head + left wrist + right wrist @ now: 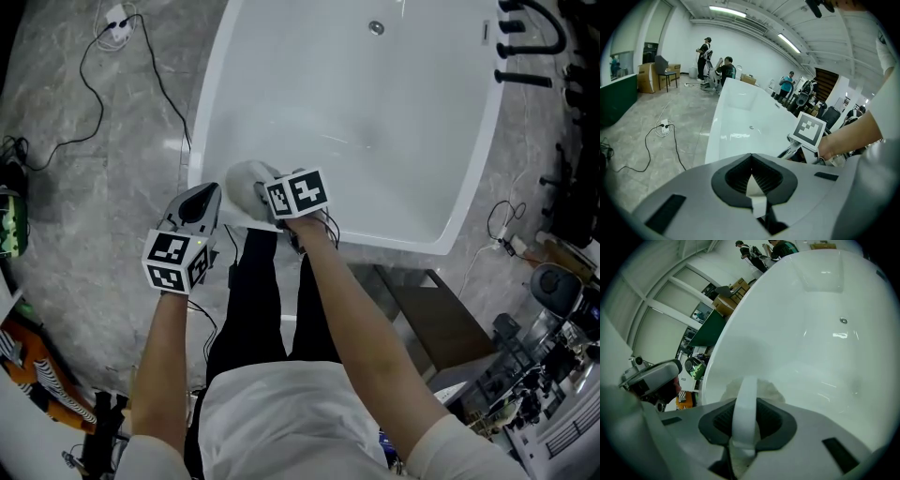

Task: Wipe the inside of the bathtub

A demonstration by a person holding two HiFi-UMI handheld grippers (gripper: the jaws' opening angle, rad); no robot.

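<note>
— Jaws of the right gripper point(745, 426): how do they stand?
— Clamped on the white strap of a pale, fuzzy wiping pad point(765, 389). The pad bulges just ahead of the jaw tips and lies against the near inner wall of the white, glossy bathtub point(394, 112), close under its rim.
— And the jaws of the left gripper point(753, 182)?
— Together, with nothing held between them; only a short white strip shows at their meeting line. These jaws hang outside the tub, just left of the right jaws, above the grey marbled floor point(94, 216).
— What lies beyond the pad?
— Bare tub surface, then the small round metal drain point(843, 320), well ahead of the right jaws towards the tub's far end.
</note>
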